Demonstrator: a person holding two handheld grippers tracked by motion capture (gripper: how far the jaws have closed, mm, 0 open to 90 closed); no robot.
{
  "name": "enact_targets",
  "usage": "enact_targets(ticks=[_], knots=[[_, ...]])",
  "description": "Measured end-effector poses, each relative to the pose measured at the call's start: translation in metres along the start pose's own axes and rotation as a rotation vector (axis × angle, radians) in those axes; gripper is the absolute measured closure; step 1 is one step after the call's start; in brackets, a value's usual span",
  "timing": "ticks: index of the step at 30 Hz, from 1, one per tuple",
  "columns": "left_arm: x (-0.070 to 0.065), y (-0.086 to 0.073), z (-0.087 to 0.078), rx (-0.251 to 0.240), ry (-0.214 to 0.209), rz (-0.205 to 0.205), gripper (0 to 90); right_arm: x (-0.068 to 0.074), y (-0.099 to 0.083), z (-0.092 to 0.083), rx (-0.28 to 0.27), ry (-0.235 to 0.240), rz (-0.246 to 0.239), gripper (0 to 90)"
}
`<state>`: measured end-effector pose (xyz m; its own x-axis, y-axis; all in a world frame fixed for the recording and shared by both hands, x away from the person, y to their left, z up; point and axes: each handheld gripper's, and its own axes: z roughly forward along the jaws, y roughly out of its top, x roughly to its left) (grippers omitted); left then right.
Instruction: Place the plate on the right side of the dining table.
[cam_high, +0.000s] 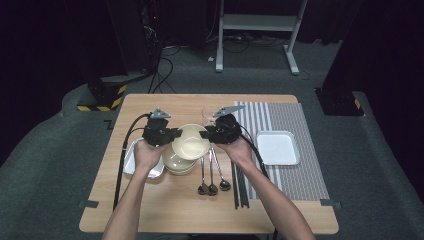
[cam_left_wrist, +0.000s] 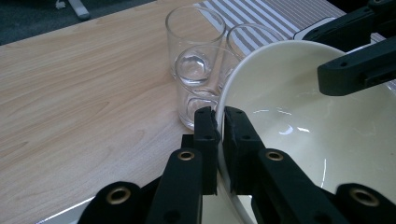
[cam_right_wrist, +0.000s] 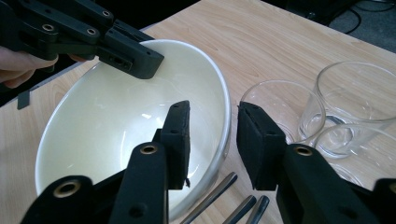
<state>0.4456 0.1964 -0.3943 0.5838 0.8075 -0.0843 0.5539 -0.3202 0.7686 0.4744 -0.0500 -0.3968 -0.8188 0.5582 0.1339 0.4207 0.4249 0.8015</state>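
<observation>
A cream bowl is held tilted above a stack of similar bowls. My left gripper is shut on the bowl's left rim. In the left gripper view, its pads pinch the rim of the bowl. My right gripper is at the opposite rim. In the right gripper view, its jaws straddle the rim of the bowl, one inside and one outside. A gap shows on each side, so it is open. The left gripper shows across the bowl.
Three clear glasses stand just behind the bowl. Spoons and black chopsticks lie in front. A white square plate sits on a striped placemat at the right. A metal tray lies under my left hand.
</observation>
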Motion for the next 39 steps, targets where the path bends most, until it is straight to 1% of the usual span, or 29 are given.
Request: enact_targets(ticks=[2,4,6,9,14,17,19,23,26,27,30,32,36,39], knots=[[0.0,0.0,0.0,0.001,0.002,-0.001,84.3,0.001,0.003,0.001,0.003,0.001,-0.002,68.0],[0.0,0.0,0.0,0.001,0.001,-0.002,84.4,0.003,0.005,0.002,0.009,-0.018,-0.019,68.9],[0.0,0.0,0.0,0.002,0.0,-0.002,84.4,0.004,0.008,0.004,0.021,-0.027,-0.034,69.5],[0.0,0.0,0.0,0.001,0.0,0.0,84.3,0.003,0.009,0.007,0.034,-0.03,-0.033,69.9],[0.0,0.0,0.0,0.0,-0.001,0.0,84.3,0.002,0.007,0.016,0.072,-0.035,-0.043,69.7],[0.0,0.0,0.0,-0.001,-0.002,0.001,84.3,0.001,0.006,0.02,0.083,-0.035,-0.04,69.8],[0.0,0.0,0.0,-0.002,-0.002,0.002,84.3,0.002,0.006,0.022,0.093,-0.04,-0.03,70.0],[0.0,0.0,0.0,-0.003,-0.001,0.003,84.3,0.003,0.007,0.027,0.11,-0.053,-0.028,74.4],[0.0,0.0,0.0,-0.003,-0.002,0.002,84.3,0.001,0.007,0.028,0.105,-0.056,-0.017,79.1],[0.0,0.0,0.0,-0.003,-0.003,0.003,84.2,0.0,0.006,0.028,0.106,-0.054,-0.006,80.5],[-0.001,0.001,0.0,-0.005,0.001,0.006,84.1,-0.002,0.006,0.027,0.094,-0.04,0.015,81.5],[-0.002,0.001,-0.001,-0.003,0.006,0.017,84.1,-0.002,0.006,0.026,0.094,-0.048,0.002,82.0],[-0.001,0.0,-0.001,-0.008,0.002,0.016,83.9,0.0,0.006,0.027,0.091,-0.056,-0.002,82.5],[-0.001,0.0,-0.001,-0.012,0.001,0.02,83.5,-0.001,0.007,0.026,0.092,-0.05,0.025,82.6]])
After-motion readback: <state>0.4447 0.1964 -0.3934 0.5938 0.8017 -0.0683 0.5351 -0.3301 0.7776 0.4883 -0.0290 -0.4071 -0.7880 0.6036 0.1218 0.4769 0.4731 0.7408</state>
